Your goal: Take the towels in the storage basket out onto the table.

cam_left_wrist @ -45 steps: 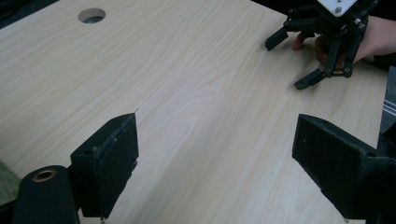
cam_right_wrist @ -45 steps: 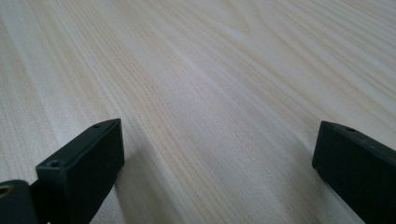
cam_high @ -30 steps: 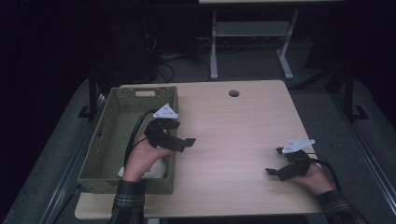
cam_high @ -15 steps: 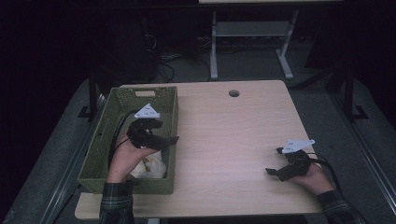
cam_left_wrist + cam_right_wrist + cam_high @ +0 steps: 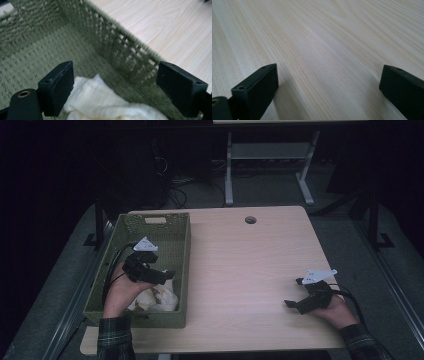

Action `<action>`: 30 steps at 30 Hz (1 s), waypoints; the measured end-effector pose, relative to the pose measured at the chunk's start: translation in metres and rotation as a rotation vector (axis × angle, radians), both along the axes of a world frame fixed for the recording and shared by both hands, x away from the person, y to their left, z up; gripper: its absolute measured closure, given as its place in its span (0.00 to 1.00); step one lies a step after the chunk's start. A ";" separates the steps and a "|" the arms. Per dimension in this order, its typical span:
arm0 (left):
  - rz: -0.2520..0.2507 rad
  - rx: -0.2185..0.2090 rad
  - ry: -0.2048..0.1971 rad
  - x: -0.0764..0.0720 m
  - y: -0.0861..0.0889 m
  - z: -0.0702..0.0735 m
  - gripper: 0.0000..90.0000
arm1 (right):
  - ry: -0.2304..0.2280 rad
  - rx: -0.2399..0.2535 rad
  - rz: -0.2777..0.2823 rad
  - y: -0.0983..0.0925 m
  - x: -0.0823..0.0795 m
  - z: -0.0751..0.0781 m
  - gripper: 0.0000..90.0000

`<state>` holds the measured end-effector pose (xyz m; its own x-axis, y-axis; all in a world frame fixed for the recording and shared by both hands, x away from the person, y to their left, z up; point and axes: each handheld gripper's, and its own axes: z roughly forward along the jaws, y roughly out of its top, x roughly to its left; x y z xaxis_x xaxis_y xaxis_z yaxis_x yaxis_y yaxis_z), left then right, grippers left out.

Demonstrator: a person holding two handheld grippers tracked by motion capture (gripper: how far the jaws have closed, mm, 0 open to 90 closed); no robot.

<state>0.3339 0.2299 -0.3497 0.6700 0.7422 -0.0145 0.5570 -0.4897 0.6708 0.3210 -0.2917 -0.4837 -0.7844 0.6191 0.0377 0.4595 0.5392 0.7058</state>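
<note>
Over the last second the left claw [image 5: 167, 274] has been carried from above the table [image 5: 240, 270] edge into the green woven basket [image 5: 181, 240], which is judged to be a reach for the white cloth [image 5: 157, 297] lying crumpled at the basket's near end. The jaws are held wide apart, and nothing is gripped. In the left gripper view the cloth [image 5: 100, 102] is seen just below and between them, close to the basket wall [image 5: 120, 52]. The right claw [image 5: 292, 304] has been kept resting on the table, jaws apart, well away.
</note>
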 end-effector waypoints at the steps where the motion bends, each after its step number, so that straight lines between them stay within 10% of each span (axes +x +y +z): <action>1: -0.002 0.008 0.009 0.001 0.002 -0.002 0.16 | 0.001 0.000 0.000 0.000 0.000 0.000 0.02; 30: 0.033 0.204 0.278 0.014 0.009 -0.066 0.15 | -0.006 -0.001 0.013 0.000 0.001 0.000 0.02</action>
